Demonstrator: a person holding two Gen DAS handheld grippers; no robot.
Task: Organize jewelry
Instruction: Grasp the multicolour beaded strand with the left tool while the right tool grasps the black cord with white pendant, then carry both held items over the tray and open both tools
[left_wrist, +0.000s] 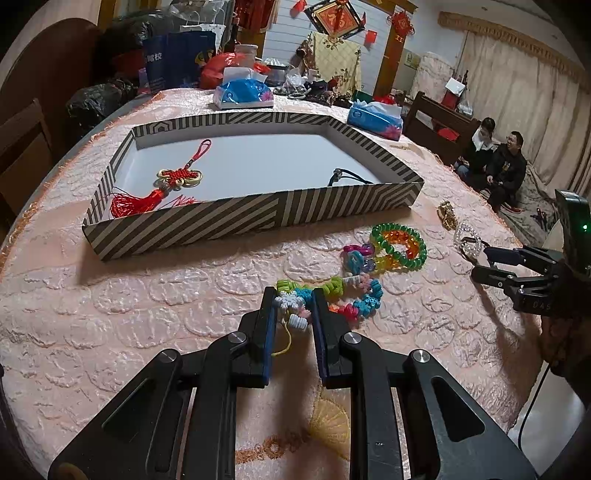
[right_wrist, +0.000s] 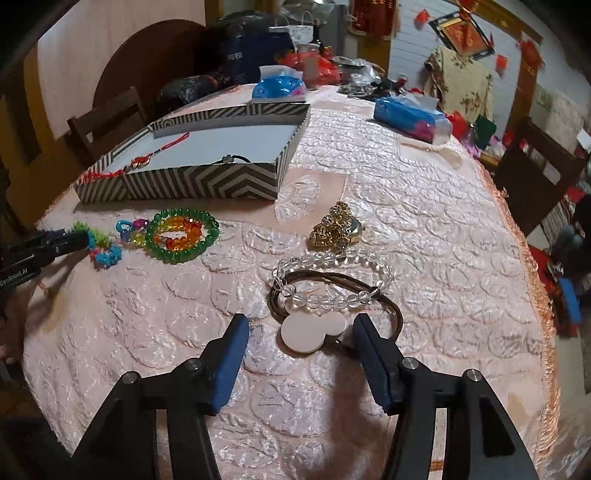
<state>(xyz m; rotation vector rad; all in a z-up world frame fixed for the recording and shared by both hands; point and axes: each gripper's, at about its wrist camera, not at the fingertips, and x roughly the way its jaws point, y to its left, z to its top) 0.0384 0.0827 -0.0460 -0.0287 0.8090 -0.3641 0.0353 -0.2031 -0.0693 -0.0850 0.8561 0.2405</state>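
A striped tray (left_wrist: 240, 218) holds a red knot tassel (left_wrist: 173, 181) and a black cord piece (left_wrist: 347, 179). My left gripper (left_wrist: 293, 295) is closed around one end of a multicolour plastic bead bracelet (left_wrist: 354, 295) lying on the pink cloth. A green-and-orange bead bracelet (left_wrist: 400, 245) lies beyond it. My right gripper (right_wrist: 301, 325) is open, its fingers on either side of a brown cord necklace with white discs (right_wrist: 306, 332). A clear crystal bracelet (right_wrist: 332, 273) and a gold ornament (right_wrist: 334, 227) lie just past it.
Two blue tissue packs (left_wrist: 243, 92) (left_wrist: 376, 120) sit behind the tray (right_wrist: 184, 181), with bags and clutter at the table's far edge. Chairs stand at the left and right of the table. Two people (left_wrist: 495, 162) sit on the floor at the right.
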